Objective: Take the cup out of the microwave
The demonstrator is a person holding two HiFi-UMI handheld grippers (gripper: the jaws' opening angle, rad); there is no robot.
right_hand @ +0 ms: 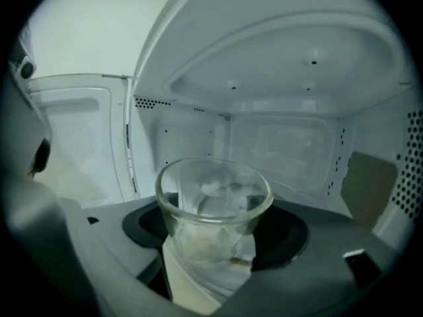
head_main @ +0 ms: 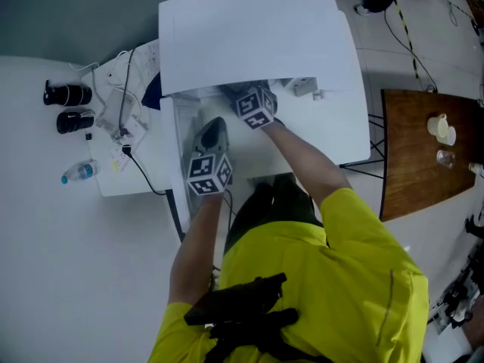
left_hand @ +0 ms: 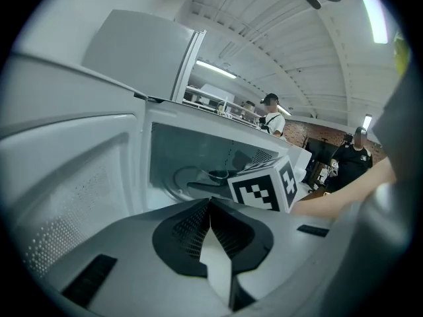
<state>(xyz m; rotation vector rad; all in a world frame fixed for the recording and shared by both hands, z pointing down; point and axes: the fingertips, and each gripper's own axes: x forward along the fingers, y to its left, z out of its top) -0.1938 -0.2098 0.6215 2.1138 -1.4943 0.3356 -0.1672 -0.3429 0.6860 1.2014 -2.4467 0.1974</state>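
A clear glass cup [right_hand: 213,207] stands inside the open white microwave [head_main: 257,36]. My right gripper [right_hand: 210,246] reaches into the oven chamber, and its dark pads [right_hand: 285,236] sit against both sides of the cup. In the head view only its marker cube [head_main: 255,106] shows under the microwave's top edge. My left gripper [left_hand: 210,205] is shut with nothing in it. It hovers in front of the opening beside the swung-out door [left_hand: 73,177], below and left of the right gripper's cube [left_hand: 268,185]. The left gripper [head_main: 212,136] also appears in the head view.
The microwave door [head_main: 178,169] stands open to the left. The white table on the left carries two black cylinders [head_main: 68,94], cables [head_main: 121,112] and a small water bottle [head_main: 79,172]. A wooden table [head_main: 423,165] with small white items [head_main: 442,128] stands at right. People [left_hand: 271,114] stand in the background.
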